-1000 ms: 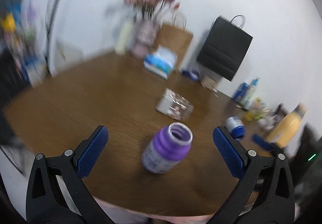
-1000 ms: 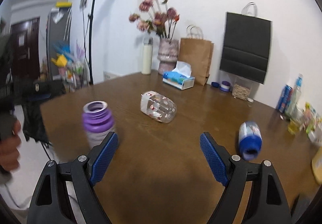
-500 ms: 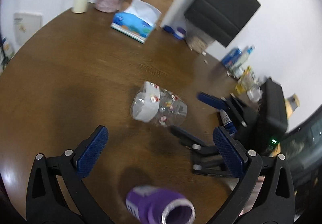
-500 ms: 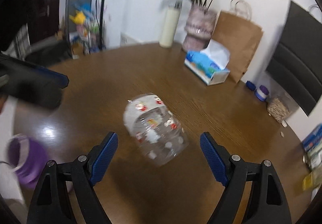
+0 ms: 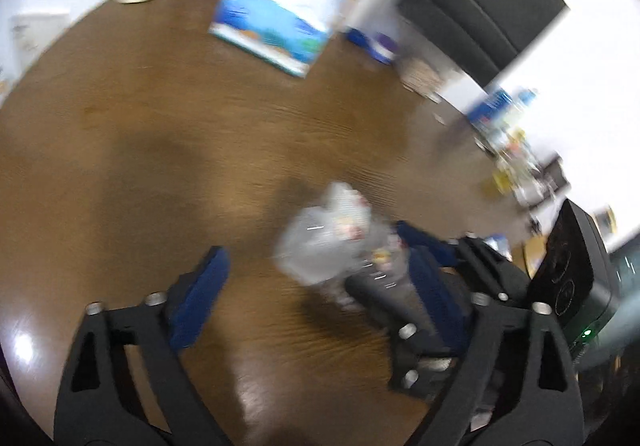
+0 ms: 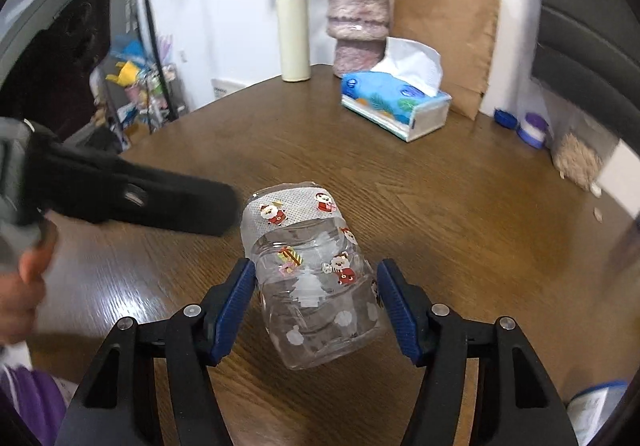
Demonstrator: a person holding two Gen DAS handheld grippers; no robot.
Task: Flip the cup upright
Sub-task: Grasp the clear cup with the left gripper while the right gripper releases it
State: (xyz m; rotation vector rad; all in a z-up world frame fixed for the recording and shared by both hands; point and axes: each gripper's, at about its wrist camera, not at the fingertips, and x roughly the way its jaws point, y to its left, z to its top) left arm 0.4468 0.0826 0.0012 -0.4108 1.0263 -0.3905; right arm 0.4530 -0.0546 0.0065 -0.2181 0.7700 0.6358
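Observation:
A clear plastic cup [image 6: 308, 270] with Christmas stickers lies on its side on the brown wooden table [image 6: 460, 205]. Its taped open end points away from me. My right gripper [image 6: 316, 306] is open, one blue pad on each side of the cup's lower body, with small gaps. In the blurred left wrist view the cup [image 5: 332, 242] lies just ahead and right of my open, empty left gripper [image 5: 316, 298], and the right gripper [image 5: 424, 286] reaches in from the right. The left gripper's black finger [image 6: 120, 197] shows left of the cup.
A blue tissue box [image 6: 396, 101], a cream flask [image 6: 294, 37], a pink vase [image 6: 358, 25] and a brown paper bag [image 6: 448, 33] stand at the table's back. A purple cup [image 6: 32, 402] is at the lower left. Small jars [image 6: 532, 127] sit at the right.
Both grippers have moved forward to the clear cup. My right gripper has narrowed and now straddles it. The purple cup has dropped out of the left wrist view.

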